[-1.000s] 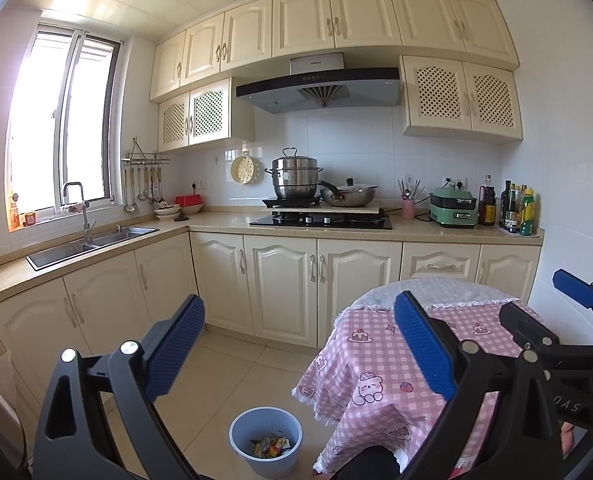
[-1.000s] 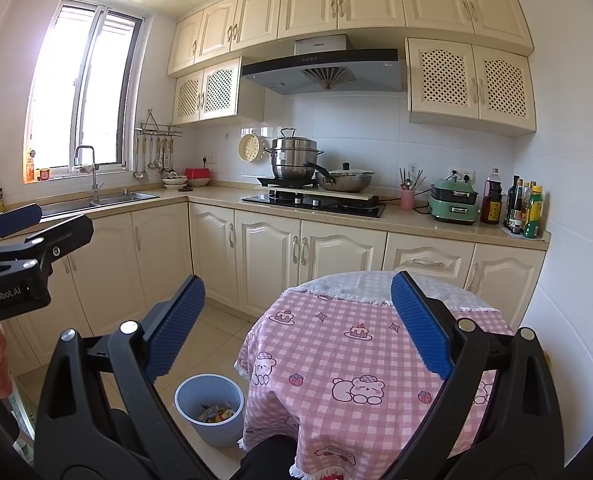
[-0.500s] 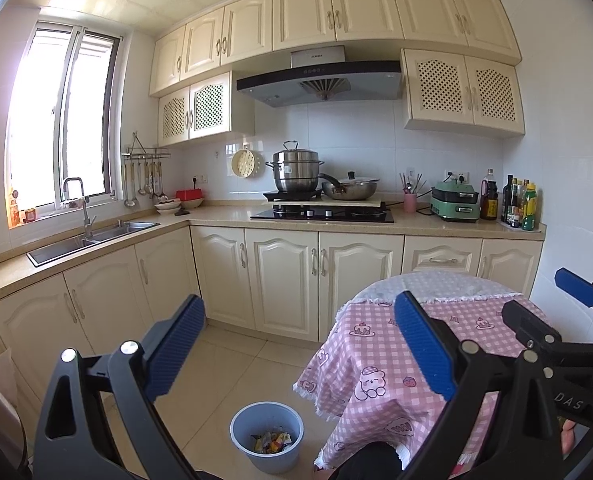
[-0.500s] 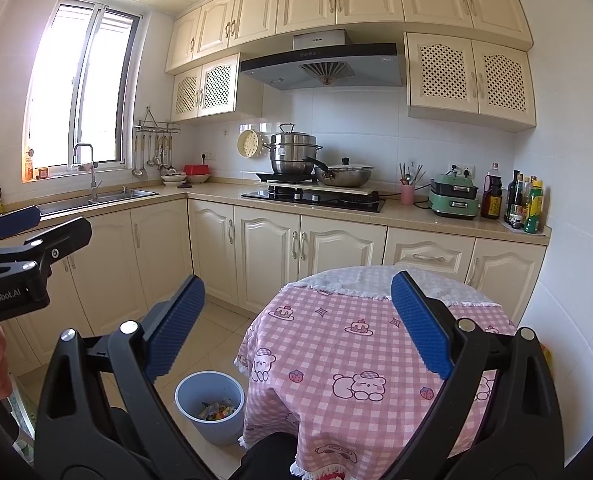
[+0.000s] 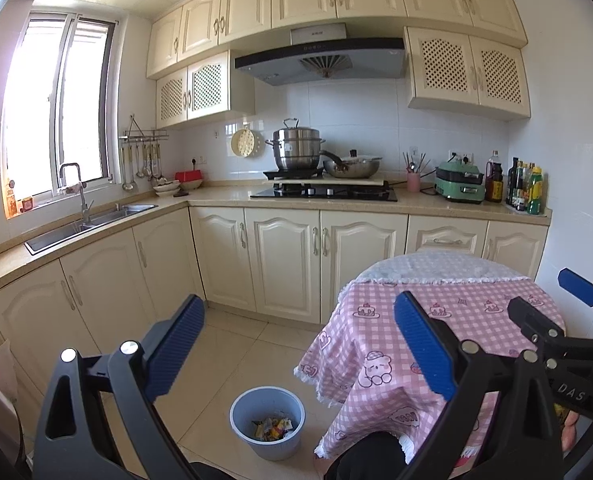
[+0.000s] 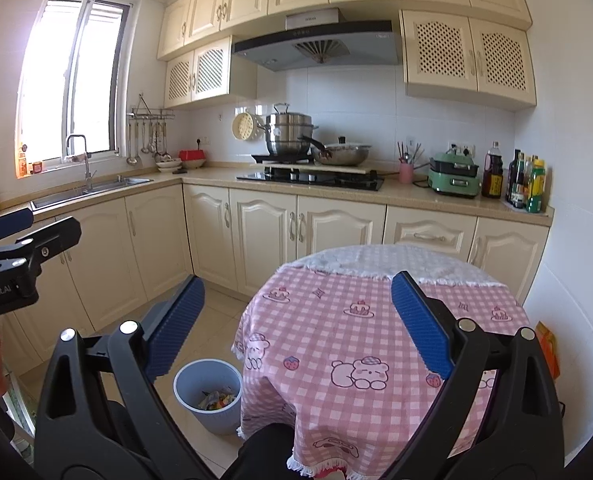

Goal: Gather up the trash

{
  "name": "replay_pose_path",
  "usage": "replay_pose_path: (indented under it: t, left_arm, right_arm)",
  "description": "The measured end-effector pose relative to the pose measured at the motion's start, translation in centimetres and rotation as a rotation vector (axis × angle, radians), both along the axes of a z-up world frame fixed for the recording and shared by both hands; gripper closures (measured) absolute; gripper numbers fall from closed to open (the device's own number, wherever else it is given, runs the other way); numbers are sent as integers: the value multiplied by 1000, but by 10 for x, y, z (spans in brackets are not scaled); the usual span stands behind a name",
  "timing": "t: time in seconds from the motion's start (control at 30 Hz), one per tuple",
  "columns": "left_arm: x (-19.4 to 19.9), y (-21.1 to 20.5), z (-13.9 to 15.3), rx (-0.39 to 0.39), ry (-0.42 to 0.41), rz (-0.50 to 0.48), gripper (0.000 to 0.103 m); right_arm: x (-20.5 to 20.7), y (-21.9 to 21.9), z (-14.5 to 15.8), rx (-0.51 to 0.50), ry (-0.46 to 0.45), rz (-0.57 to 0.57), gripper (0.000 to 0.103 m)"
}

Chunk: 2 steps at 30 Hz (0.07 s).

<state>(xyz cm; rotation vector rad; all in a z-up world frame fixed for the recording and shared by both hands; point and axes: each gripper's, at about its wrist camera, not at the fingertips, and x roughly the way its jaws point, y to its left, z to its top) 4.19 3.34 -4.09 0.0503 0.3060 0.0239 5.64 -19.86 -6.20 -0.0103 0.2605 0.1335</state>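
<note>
A pale blue waste bin (image 5: 267,420) (image 6: 208,396) stands on the tiled floor beside the round table, with colourful wrappers (image 5: 273,429) (image 6: 217,398) lying in its bottom. My left gripper (image 5: 298,344) is held high above the floor, open, with nothing between its blue pads. My right gripper (image 6: 296,320) hovers open over the near edge of the pink checked tablecloth (image 6: 356,332), also holding nothing. Each gripper shows at the edge of the other's view. No loose trash shows on the tablecloth.
Cream cabinets (image 5: 284,264) run along the back and left walls under a counter with a sink (image 5: 88,224), a hob with pots (image 5: 324,190), and bottles (image 5: 526,186). An orange packet (image 6: 546,344) sits right of the table. Bare floor tiles (image 5: 232,356) lie between cabinets and table.
Both views have tilted or risen slightly, so the kitchen sits lower in the frames. Both grippers stay open and empty.
</note>
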Motion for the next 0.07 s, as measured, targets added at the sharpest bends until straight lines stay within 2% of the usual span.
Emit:
replay_pose_path:
  t: [0.07]
  left_arm:
    - [10, -1, -9, 8, 26, -1, 9]
  right_arm:
    - [10, -4, -7, 3, 21, -7, 10]
